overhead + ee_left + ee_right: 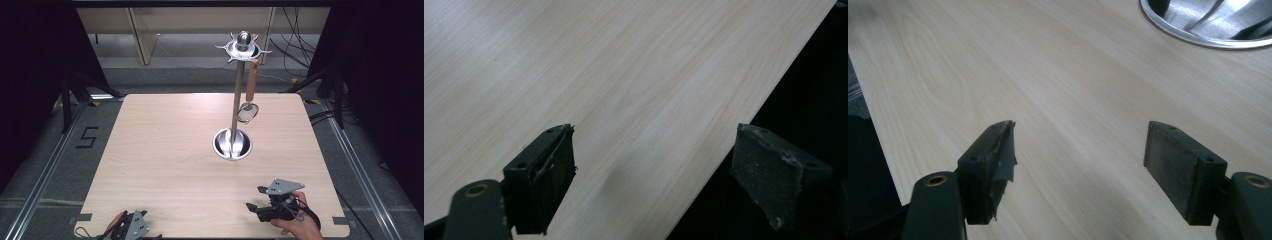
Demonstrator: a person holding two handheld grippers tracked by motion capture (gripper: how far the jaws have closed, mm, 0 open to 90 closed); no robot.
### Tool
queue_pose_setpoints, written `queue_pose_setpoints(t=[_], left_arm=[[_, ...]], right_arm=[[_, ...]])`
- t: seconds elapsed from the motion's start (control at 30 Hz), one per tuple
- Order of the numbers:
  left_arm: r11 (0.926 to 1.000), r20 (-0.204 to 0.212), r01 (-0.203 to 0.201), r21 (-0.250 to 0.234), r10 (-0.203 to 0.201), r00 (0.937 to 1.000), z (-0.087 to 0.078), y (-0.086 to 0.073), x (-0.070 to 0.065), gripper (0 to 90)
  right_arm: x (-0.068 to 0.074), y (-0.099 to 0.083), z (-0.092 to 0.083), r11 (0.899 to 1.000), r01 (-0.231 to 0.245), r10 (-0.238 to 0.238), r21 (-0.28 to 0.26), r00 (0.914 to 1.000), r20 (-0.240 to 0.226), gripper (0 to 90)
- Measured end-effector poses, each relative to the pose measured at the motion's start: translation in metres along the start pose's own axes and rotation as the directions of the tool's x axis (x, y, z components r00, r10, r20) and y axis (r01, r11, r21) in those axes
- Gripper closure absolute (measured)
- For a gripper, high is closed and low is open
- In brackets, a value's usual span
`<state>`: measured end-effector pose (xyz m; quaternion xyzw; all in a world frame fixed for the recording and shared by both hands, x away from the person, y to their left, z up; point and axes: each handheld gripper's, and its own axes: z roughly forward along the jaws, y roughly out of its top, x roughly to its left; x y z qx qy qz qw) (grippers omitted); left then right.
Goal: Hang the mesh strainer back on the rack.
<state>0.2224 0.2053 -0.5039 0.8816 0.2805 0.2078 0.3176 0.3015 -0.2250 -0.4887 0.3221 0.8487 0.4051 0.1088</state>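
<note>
A steel utensil stand (237, 95) rises from a round bowl-shaped base (232, 144) right of the table's middle, with a hooked crown (243, 47) on top. One small strainer (248, 112) with a wooden handle (251, 80) hangs from a hook on the stand's right side. My right gripper (254, 198) rests low near the front right, held by a hand, open and holding nothing; in the right gripper view (1080, 135) the base's rim (1198, 40) lies ahead at upper right. My left gripper (127, 226) sits at the front left edge, open (654, 145) over bare wood.
The light wooden table (165, 150) has rounded corners and dark floor around it. In the left gripper view the table's edge (724, 150) runs diagonally between the jaws. Black curtains flank both sides, and cables (295, 40) lie on the floor behind.
</note>
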Motion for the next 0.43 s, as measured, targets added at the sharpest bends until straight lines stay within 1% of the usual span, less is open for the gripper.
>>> queue_pose_setpoints(t=[0.07, 0.13, 0.2, 0.27, 0.37, 0.4, 0.43], left_arm=[[1.0, 0.0, 0.001, 0.0, -0.001, 1.0, -0.0003, 0.0001, -0.0001, 16.8], [1.0, 0.0, 0.0, -0.001, 0.0, 1.0, -0.0002, 0.0001, 0.0, 16.8], [1.0, -0.001, 0.001, 0.0, -0.001, 1.0, -0.0003, 0.0001, 0.0, 16.8], [1.0, 0.0, -0.004, 0.004, 0.004, 1.0, -0.0006, 0.0004, 0.0004, 16.8], [1.0, 0.002, 0.0, 0.003, 0.0, 1.0, -0.0005, 0.0004, 0.0, 16.8], [1.0, 0.002, 0.001, 0.002, -0.001, 1.0, -0.0005, 0.0004, 0.0001, 16.8], [0.9999, 0.0, -0.004, 0.012, 0.004, 1.0, -0.0014, 0.0009, 0.0004, 16.8]], right_arm=[[-0.0003, -0.0001, -0.0001, 1.0, 0.01, -0.01, 0.005, 0.9999, -0.004, 29.7], [0.0001, -0.0006, 0.0001, 1.0, 0.009, -0.009, 0.005, 0.9998, 0.017, 29.7], [-0.0005, -0.0005, -0.0003, 1.0, 0.007, -0.007, 0.01, 0.9999, 0.011, 29.6], [-0.0007, -0.0006, -0.0003, 1.0, 0.006, -0.006, 0.01, 0.9999, 0.014, 29.6], [-0.0006, -0.0008, 0.0003, 1.0, 0.007, -0.007, 0.007, 0.9998, 0.017, 29.6], [-0.0003, -0.0006, 0.0008, 1.0, 0.01, -0.011, 0.008, 0.9999, 0.009, 29.7], [-0.0005, -0.0005, 0.0009, 1.0, 0.011, -0.011, 0.013, 0.9999, 0.004, 29.6]])
